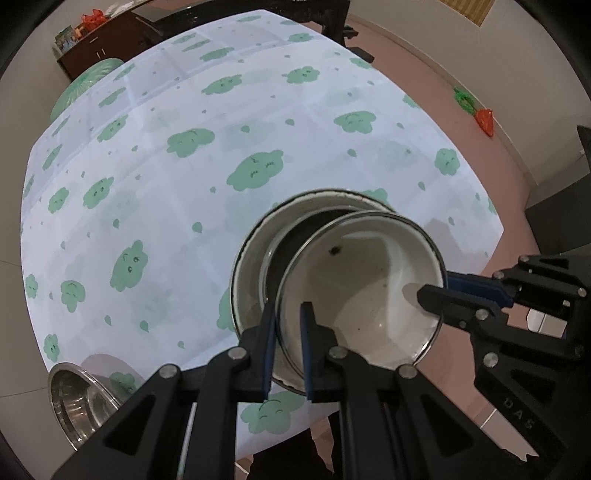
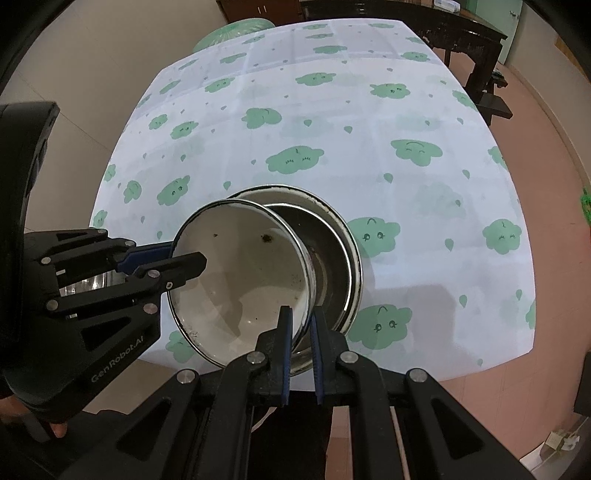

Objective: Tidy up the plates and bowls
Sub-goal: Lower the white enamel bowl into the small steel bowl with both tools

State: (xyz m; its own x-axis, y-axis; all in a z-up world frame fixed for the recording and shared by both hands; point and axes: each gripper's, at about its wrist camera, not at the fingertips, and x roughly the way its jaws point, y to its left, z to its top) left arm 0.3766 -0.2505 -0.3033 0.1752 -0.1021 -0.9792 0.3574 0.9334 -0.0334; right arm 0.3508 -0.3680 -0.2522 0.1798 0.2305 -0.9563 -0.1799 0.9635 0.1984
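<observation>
A white enamel bowl (image 1: 364,280) with a dark rim is held tilted over a stack of a white dish (image 1: 247,280) with a steel bowl (image 1: 295,236) nested in it. My left gripper (image 1: 289,332) is shut on the white bowl's near-left rim. My right gripper (image 2: 300,325) is shut on its opposite rim and shows in the left wrist view (image 1: 436,295). The same bowl (image 2: 240,273) and the stack (image 2: 340,251) show in the right wrist view, as does the left gripper (image 2: 177,262).
The table (image 1: 184,184) has a white cloth with green clouds. A steel bowl (image 1: 79,398) sits at its near-left corner. A green stool (image 1: 85,85) and dark furniture (image 2: 465,33) stand beyond the far edge. Pink floor (image 1: 480,147) lies to the right.
</observation>
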